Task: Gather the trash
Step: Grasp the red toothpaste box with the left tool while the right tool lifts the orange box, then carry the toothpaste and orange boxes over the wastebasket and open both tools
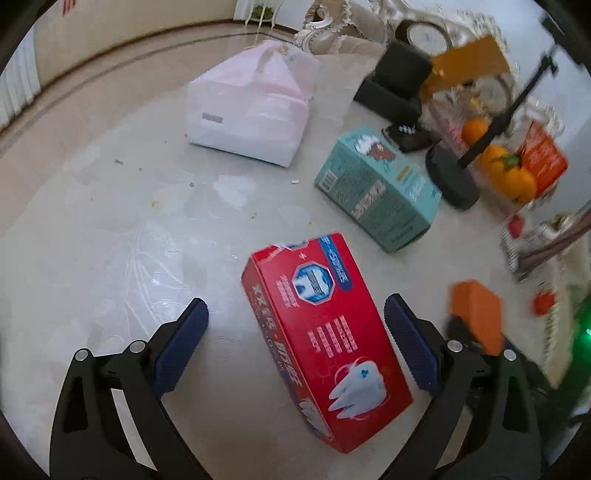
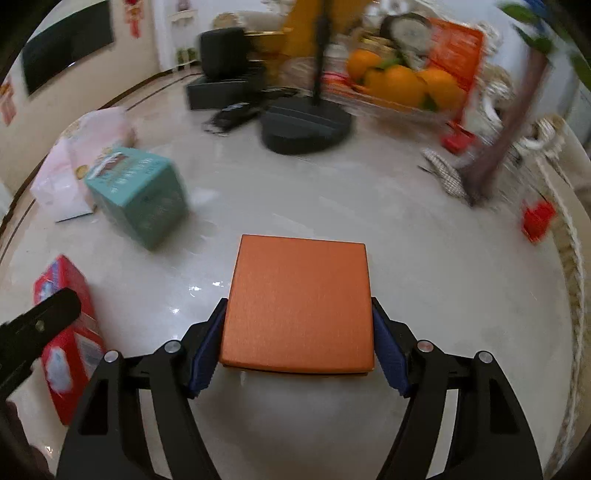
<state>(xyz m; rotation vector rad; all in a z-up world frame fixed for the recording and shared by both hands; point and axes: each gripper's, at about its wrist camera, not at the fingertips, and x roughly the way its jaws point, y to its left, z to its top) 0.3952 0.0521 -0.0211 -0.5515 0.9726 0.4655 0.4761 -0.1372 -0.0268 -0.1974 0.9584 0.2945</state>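
A red toothpaste box (image 1: pixel 325 339) lies on the pale marble table (image 1: pixel 110 240), between the two blue-padded fingers of my open left gripper (image 1: pixel 295 321), which does not touch it. It also shows at the left of the right wrist view (image 2: pixel 66 332). My right gripper (image 2: pixel 297 332) is shut on a flat orange box (image 2: pixel 299 302) and holds it above the table. That orange box shows blurred in the left wrist view (image 1: pixel 476 317). A teal carton (image 1: pixel 376 188) lies further back, also seen in the right wrist view (image 2: pixel 140 192).
A pink-white plastic bag (image 1: pixel 255 107) sits at the back left. A black round stand base (image 2: pixel 306 125), black boxes (image 1: pixel 399 85), a clock (image 1: pixel 424 35) and a basket of oranges (image 2: pixel 402 85) crowd the back right. Crumbs (image 1: pixel 155 202) dot the table.
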